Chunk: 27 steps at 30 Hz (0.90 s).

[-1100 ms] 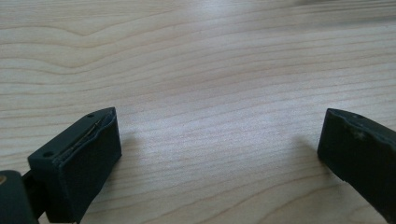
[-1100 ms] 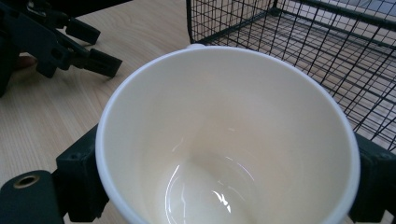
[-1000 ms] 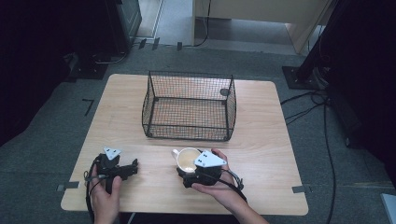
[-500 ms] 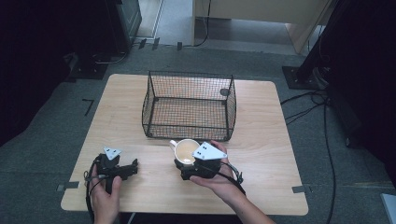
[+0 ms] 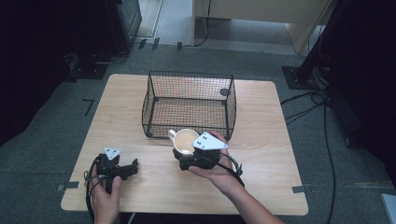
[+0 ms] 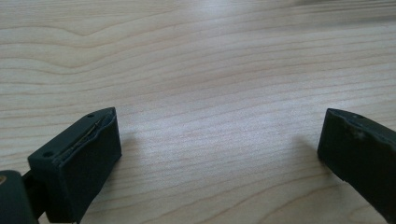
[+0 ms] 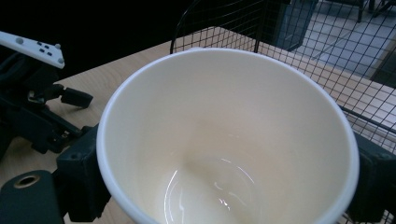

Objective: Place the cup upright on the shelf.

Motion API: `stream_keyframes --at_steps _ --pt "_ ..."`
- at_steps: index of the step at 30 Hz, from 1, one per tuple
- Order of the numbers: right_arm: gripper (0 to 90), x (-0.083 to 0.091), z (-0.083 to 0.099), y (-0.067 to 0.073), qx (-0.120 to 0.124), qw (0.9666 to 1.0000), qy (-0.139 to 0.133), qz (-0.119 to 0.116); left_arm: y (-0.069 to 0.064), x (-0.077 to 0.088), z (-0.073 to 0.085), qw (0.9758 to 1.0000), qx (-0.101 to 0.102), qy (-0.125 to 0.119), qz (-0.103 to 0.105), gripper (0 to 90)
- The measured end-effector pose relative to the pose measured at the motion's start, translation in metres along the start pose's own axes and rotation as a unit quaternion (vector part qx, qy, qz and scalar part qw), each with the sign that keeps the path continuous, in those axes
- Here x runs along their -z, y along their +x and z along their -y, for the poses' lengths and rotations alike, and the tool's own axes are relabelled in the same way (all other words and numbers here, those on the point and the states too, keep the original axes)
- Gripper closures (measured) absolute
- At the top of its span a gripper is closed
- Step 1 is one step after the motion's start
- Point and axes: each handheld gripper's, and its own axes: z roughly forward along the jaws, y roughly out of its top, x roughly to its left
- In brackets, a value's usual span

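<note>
Gripping the cream mug (image 5: pixel 185 139) across its body, the right tongs (image 5: pixel 187 151) are holding it above the bench (image 5: pixel 261 154), just before the wire basket (image 5: pixel 189 105). Looks rigid, glazed, breakable; the basket's near wall is blocking. Left tongs (image 5: pixel 133 165) are resting wide open, empty.

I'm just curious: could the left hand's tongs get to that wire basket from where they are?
Probably yes. The left tongs are open and empty, and bare table lies between them and the basket.
</note>
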Motion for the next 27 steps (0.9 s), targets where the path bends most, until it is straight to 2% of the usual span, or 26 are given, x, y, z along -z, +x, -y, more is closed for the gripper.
stream_keyframes --at_steps 27 --pt "9.9 -0.016 -0.046 -0.033 -0.007 0.9981 -0.047 0.04 0.0 0.0 0.0 1.0 0.0 -0.001 -0.001 0.0"
